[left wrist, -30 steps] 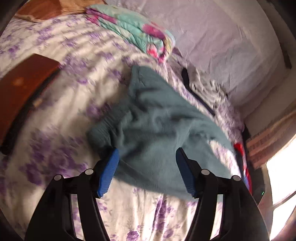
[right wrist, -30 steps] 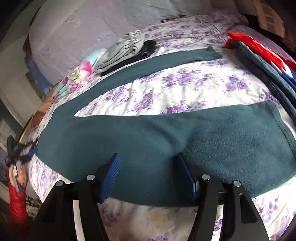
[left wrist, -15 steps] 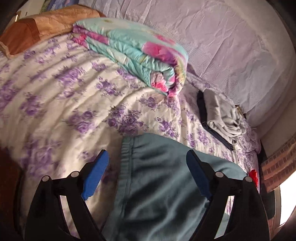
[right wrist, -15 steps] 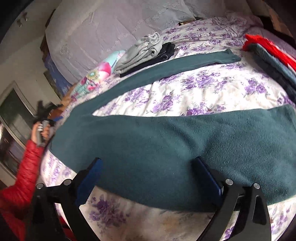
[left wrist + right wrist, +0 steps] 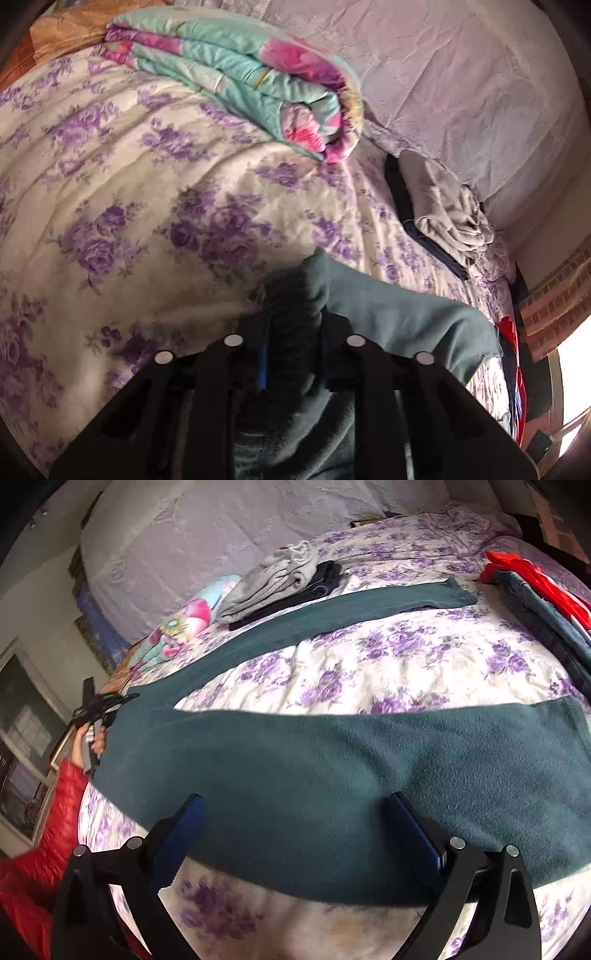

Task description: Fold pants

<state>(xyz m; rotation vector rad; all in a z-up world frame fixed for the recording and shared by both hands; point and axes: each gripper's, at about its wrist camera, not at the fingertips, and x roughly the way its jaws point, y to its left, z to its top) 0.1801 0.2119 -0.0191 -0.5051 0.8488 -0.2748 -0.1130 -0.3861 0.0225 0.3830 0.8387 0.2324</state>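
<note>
Dark teal fleece pants [image 5: 332, 768] lie spread across the floral bedspread [image 5: 388, 653], both legs stretching to the right with a gap between them. In the left wrist view my left gripper [image 5: 293, 317] is at the waist end of the pants [image 5: 388, 314]. Its jaws are closing, and a bunch of teal fabric is pinched between the pads. The right wrist view shows that gripper [image 5: 99, 705] at the far left, held by a hand [image 5: 79, 746] in a red sleeve. My right gripper [image 5: 295, 812] stands wide open over the near leg, its pads not pressing the cloth.
A folded floral quilt [image 5: 240, 81] lies at the back against the lilac padded headboard [image 5: 461, 74]. Folded grey and dark clothes [image 5: 280, 579] sit beyond the far leg. Red and blue garments [image 5: 535, 587] lie at the bed's right edge.
My left gripper has travelled along the pants to their waist corner and its jaws have come together on the fabric. The right gripper's jaws have spread wider; it has stayed over the near leg.
</note>
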